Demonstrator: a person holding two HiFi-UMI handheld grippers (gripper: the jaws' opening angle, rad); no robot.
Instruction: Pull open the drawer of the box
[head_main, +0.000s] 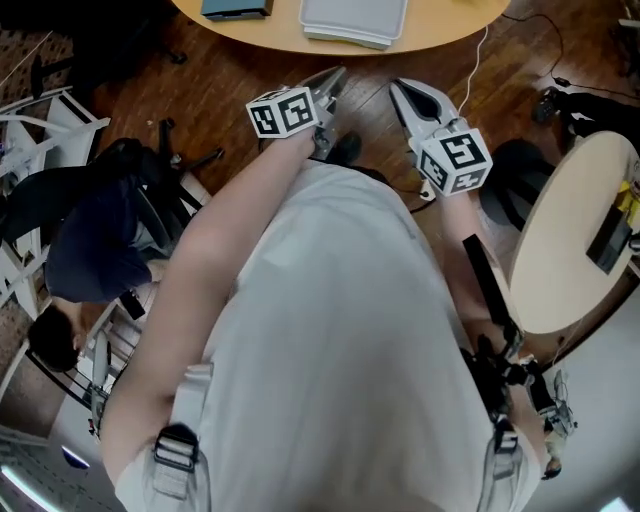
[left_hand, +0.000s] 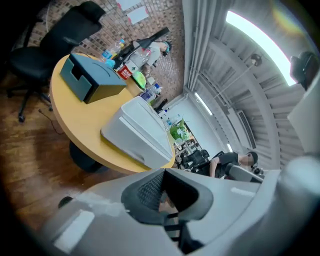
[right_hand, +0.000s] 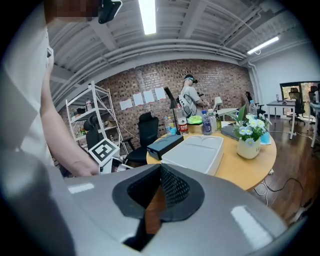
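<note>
I've got both tongs in the air, short of the round table (head_main: 450, 30). Left gripper (left_hand: 164, 172) is pinched together, empty; right gripper (right_hand: 160, 169) looks closed too, I think, with nothing in it. The dark drawer box (left_hand: 90, 77) sits on the tabletop beside a pale grey tray (left_hand: 140, 132) — well clear of both

Bare wooden floor (head_main: 230, 75) lies open up to the desk (head_main: 440, 30) edge. On top, a grey tray (head_main: 355, 20) flanks the dark box (head_main: 235, 8), and bottles (right_hand: 206, 122) crowd behind.
</note>
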